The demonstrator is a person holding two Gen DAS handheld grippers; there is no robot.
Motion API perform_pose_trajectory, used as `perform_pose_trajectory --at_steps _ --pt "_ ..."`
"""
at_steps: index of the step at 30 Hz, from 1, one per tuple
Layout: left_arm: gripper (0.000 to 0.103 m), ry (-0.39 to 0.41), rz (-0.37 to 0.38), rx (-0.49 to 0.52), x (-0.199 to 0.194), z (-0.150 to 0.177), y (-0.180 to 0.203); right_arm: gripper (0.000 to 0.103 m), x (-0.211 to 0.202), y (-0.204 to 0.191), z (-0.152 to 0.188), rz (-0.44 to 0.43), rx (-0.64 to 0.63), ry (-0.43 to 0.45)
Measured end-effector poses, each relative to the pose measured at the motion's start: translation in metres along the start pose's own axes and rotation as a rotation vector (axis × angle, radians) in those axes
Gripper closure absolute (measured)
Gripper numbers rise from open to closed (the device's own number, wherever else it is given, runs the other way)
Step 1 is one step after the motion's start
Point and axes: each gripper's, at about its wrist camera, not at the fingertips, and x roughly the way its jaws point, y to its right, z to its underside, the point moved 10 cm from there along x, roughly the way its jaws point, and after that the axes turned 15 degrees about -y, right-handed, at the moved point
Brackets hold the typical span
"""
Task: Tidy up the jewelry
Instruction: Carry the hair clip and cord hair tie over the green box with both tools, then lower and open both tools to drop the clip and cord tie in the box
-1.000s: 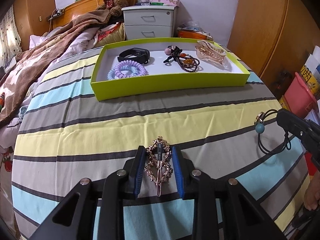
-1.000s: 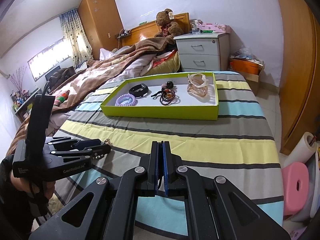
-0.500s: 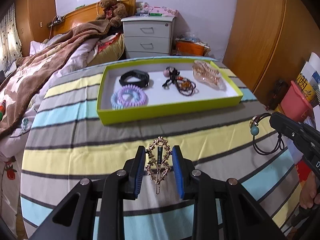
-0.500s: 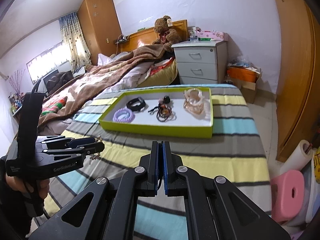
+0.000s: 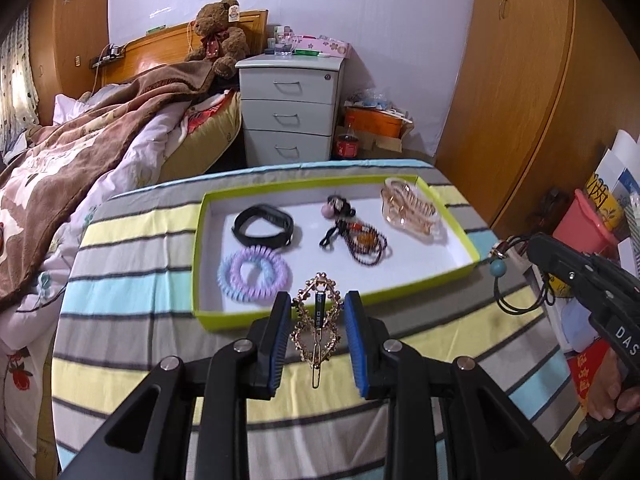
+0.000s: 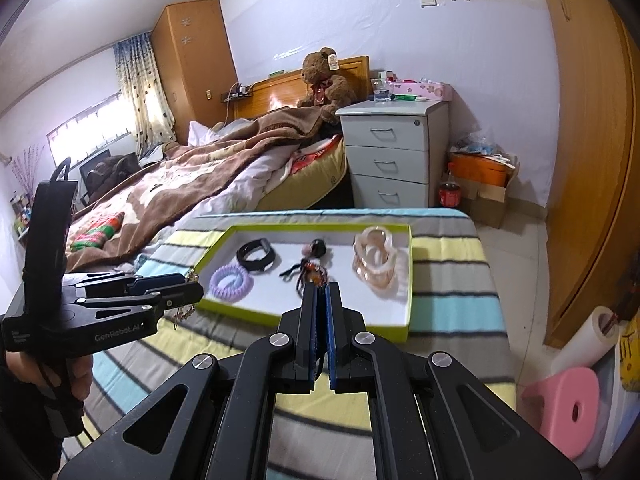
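My left gripper (image 5: 316,316) is shut on a gold filigree hair clip (image 5: 317,326) and holds it in the air above the striped table, just short of the green tray's (image 5: 340,305) near wall. The tray holds a black band (image 5: 263,226), a purple spiral hair tie (image 5: 252,273), a beaded bracelet with a black tie (image 5: 356,236) and a clear pink claw clip (image 5: 408,210). My right gripper (image 6: 321,304) is shut on a black cord hair tie with a blue bead (image 5: 498,267), held to the right of the tray.
The striped table (image 5: 132,292) stands at the foot of a bed with a brown blanket (image 5: 80,132). A white drawer unit (image 5: 290,112) is behind it. A wooden wardrobe (image 5: 516,80) and a pink bin (image 5: 584,224) are on the right.
Both grippers have risen and drawn back from the table, each still holding its piece. The tray now looks smaller and sits just beyond the left fingertips.
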Motion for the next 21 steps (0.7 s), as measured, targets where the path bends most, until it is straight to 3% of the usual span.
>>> perform_pose_trajectory --at_steps 11,21 --pt "0.074 -0.033 0.05 -0.012 0.03 -0.033 0.005 0.099 0.04 0.014 -0.024 0.001 0.022 -0.039" --pt "0.074 -0.084 0.066 -0.023 0.064 -0.039 0.004 0.099 0.092 0.018 -0.009 -0.016 0.038 -0.155"
